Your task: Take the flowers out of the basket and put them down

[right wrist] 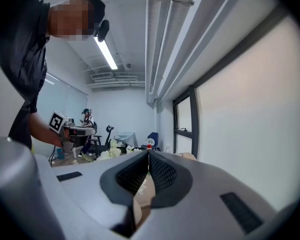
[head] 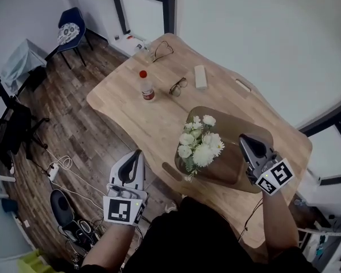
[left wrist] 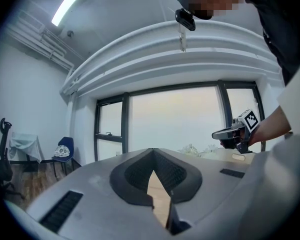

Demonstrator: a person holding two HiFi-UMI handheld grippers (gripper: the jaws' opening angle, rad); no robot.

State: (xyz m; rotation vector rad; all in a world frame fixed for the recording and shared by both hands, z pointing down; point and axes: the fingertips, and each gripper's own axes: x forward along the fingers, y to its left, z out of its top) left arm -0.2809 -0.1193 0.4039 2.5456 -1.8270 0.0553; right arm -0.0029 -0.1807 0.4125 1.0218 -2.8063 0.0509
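Head view: white flowers (head: 200, 144) lay in the brown basket (head: 242, 125), bunched at its left side. The basket sat on a wooden table (head: 136, 115) near the person's edge. The right gripper (head: 242, 136) hung over the basket's right part, just beside the blooms, touching none that I could see. The left gripper (head: 138, 151) was off the table's left edge, above the floor, well apart from the basket. Farther up the table stood a red-capped bottle (head: 147, 87), with a pair of glasses (head: 178, 86) beside it.

Left gripper view: the left gripper (left wrist: 152, 150) had its jaws drawn together at the tips, with nothing between them. Beyond, at right, the right gripper (left wrist: 233, 132) showed above the table edge, pale flowers (left wrist: 191, 148) faint beside it.

Right gripper view: the right gripper (right wrist: 149, 154) had its jaws pressed together, empty. The flowers (right wrist: 108, 154) lay just left of the tips. The left gripper (right wrist: 72, 132) was farther left. The bottle (right wrist: 149, 145) showed above the jaw tips.
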